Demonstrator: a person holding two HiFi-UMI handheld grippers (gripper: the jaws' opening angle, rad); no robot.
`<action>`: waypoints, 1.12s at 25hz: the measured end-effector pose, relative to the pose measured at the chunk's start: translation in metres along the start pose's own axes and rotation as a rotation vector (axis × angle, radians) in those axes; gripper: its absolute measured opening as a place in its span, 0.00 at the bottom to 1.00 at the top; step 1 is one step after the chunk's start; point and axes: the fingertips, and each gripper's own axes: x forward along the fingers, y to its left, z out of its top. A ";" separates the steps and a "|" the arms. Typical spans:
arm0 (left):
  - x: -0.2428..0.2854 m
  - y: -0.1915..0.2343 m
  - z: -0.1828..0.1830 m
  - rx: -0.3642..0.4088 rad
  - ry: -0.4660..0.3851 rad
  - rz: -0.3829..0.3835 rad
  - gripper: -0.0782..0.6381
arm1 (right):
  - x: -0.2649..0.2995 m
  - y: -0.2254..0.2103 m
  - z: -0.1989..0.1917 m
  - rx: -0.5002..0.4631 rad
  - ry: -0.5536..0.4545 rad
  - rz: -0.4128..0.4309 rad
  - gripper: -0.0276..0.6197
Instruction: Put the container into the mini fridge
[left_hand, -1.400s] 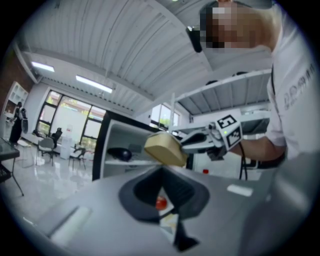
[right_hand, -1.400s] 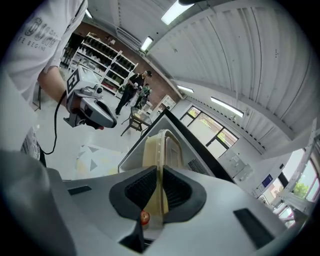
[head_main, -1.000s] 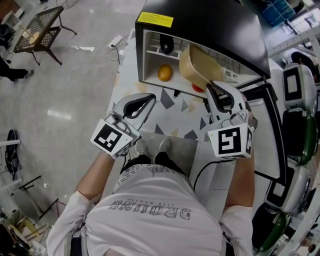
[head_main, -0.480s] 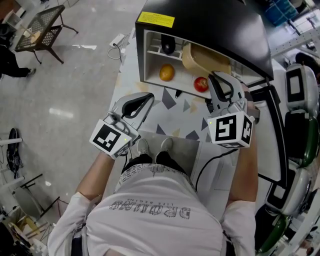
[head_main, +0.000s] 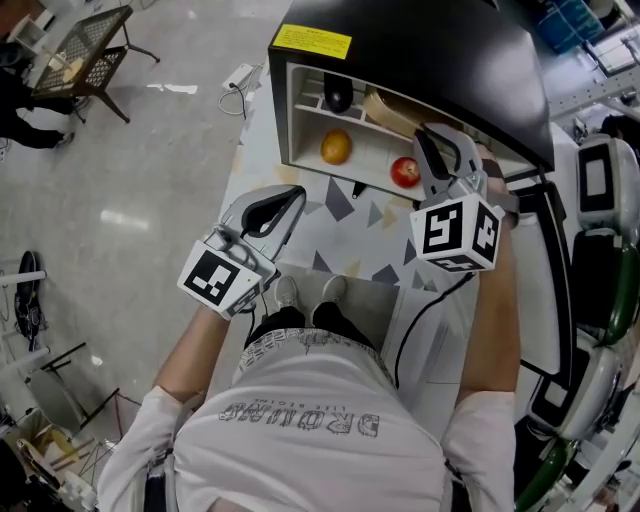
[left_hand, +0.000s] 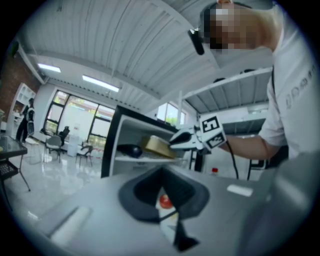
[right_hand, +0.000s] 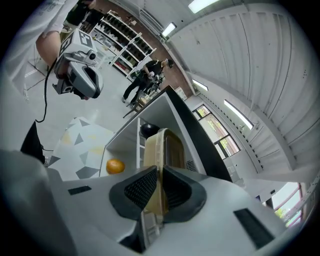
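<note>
The tan container (head_main: 393, 112) lies tilted on the upper shelf inside the open mini fridge (head_main: 420, 50). My right gripper (head_main: 440, 160) is at the fridge mouth, shut on the container's near rim. In the right gripper view the container (right_hand: 167, 147) stands edge-on between the jaws of my right gripper (right_hand: 159, 187). My left gripper (head_main: 278, 205) hangs over the patterned table, left of the fridge opening, jaws together and holding nothing. In the left gripper view, the container (left_hand: 157, 146) shows in the fridge (left_hand: 112, 145) past my left gripper (left_hand: 162, 195).
An orange (head_main: 335, 148) and a red tomato (head_main: 405, 172) lie on the fridge's lower level. A dark round object (head_main: 338, 97) sits at the back of the upper shelf. The fridge door (head_main: 545, 260) stands open at the right. The table (head_main: 345, 235) carries grey triangles.
My right gripper has pushed the container forward, deeper onto the upper shelf, and the tomato below has come into sight. The left gripper has stayed in place.
</note>
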 end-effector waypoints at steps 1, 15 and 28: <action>0.001 0.001 0.000 -0.003 -0.001 0.003 0.12 | 0.002 0.000 -0.001 -0.007 0.004 -0.001 0.10; 0.006 0.001 -0.012 0.000 0.029 0.020 0.12 | 0.023 0.005 -0.005 -0.095 0.017 -0.055 0.11; 0.004 -0.005 -0.013 0.013 0.052 0.029 0.12 | 0.021 0.002 -0.007 -0.050 -0.023 -0.102 0.18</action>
